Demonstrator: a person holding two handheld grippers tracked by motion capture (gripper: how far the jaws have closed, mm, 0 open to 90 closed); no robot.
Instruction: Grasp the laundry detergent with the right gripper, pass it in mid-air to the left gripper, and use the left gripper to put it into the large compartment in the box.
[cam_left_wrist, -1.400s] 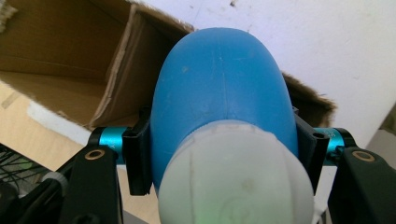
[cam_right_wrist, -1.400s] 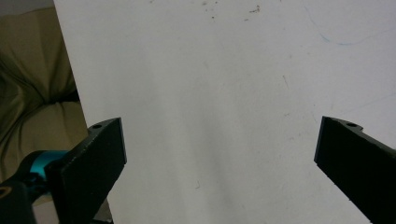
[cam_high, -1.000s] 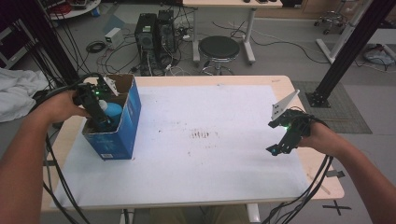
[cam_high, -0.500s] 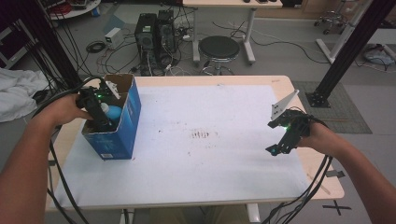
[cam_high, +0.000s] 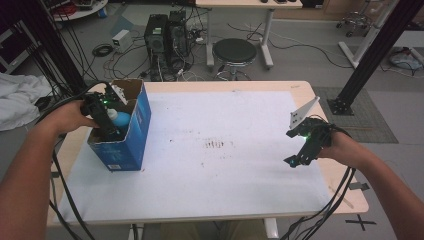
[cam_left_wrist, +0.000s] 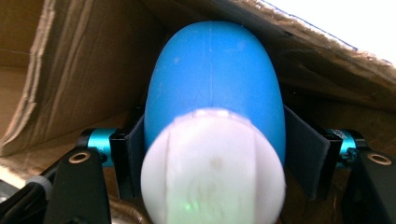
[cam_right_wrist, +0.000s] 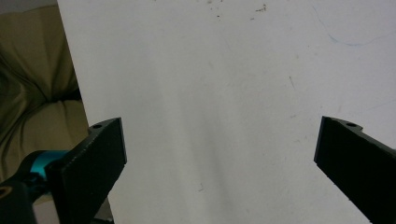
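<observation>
An open blue cardboard box (cam_high: 131, 135) stands at the left of the white table (cam_high: 220, 180). My left gripper (cam_high: 111, 127) reaches down into it, shut on a blue bottle with a white cap (cam_high: 120, 118). In the left gripper view the blue bottle (cam_left_wrist: 212, 79) sits clamped between both jaws, its white cap (cam_left_wrist: 212, 172) toward the camera and the brown box wall (cam_left_wrist: 65, 65) behind it. My right gripper (cam_high: 299, 154) hovers low over the table's right side, open and empty. Bare white table (cam_right_wrist: 224, 93) lies between its spread jaws (cam_right_wrist: 219, 158).
Beyond the far table edge stand a black stool (cam_high: 235, 51) and computer towers (cam_high: 167, 30) amid floor cables. A black frame post (cam_high: 377, 50) rises at the right. Cables trail from both grippers over the near edge.
The left gripper with the blue bottle has sunk a little deeper into the box. The right gripper has stayed where it was.
</observation>
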